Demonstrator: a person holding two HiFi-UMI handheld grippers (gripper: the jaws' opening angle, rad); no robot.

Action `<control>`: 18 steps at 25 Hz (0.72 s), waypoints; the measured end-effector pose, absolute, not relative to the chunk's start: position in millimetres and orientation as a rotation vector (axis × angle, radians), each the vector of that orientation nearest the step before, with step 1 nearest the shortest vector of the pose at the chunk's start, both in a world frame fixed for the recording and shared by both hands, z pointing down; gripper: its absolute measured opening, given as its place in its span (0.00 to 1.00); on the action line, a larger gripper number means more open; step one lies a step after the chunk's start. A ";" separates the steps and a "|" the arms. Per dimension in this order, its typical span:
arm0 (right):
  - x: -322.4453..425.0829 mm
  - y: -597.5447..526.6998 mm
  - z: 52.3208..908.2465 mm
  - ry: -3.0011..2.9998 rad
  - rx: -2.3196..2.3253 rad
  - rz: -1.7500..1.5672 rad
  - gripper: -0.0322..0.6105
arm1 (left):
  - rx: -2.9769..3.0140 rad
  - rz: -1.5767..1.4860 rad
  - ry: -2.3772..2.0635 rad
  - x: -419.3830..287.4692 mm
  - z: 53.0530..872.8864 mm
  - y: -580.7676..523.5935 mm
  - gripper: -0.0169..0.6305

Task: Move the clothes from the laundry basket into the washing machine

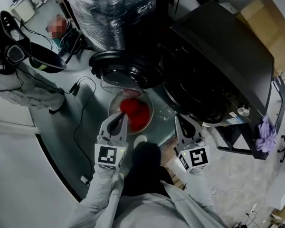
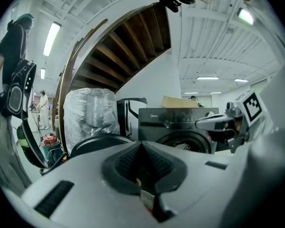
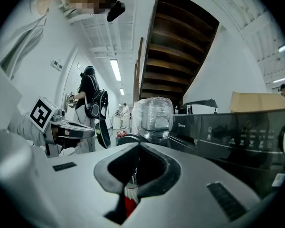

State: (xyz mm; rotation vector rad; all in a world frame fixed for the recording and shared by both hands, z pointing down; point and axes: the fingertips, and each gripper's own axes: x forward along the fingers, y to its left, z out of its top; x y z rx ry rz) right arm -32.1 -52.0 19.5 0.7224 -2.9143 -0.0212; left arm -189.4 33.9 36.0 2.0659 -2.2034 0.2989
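**Clothes (image 1: 134,112) left in basket (image 1: 113,109), none yet moved**

Red clothes are heaped in the clear basket, which is set on the floor (image 1: 61,127) before the washer (image 1: 218,56). Its door (image 1: 126,68) is swung open. The drum (image 1: 192,101) is too dark to be read, so loading is judged as not yet begun. Both claws are clenched, with nothing gripped. The left claw (image 1: 118,119) is held at the basket's near rim, just beside the clothes. The right claw (image 1: 181,120) is held apart from them, near the washer's front.
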 end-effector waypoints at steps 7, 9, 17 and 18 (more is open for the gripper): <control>-44.6 -90.7 98.6 -2.944 0.756 -0.083 0.08 | 2.085 0.313 -2.208 -210.5 128.5 -2.7 0.06; -43.7 -97.0 126.1 -2.952 0.753 -0.097 0.08 | 2.099 0.327 -2.199 -211.3 158.4 -10.0 0.06; -31.0 -132.6 241.3 -2.955 0.831 -0.117 0.08 | 2.099 0.302 -2.213 -225.1 272.1 -37.3 0.06; -29.6 -134.9 253.6 -2.959 0.835 -0.118 0.08 | 2.106 0.309 -2.211 -225.4 284.8 -39.8 0.06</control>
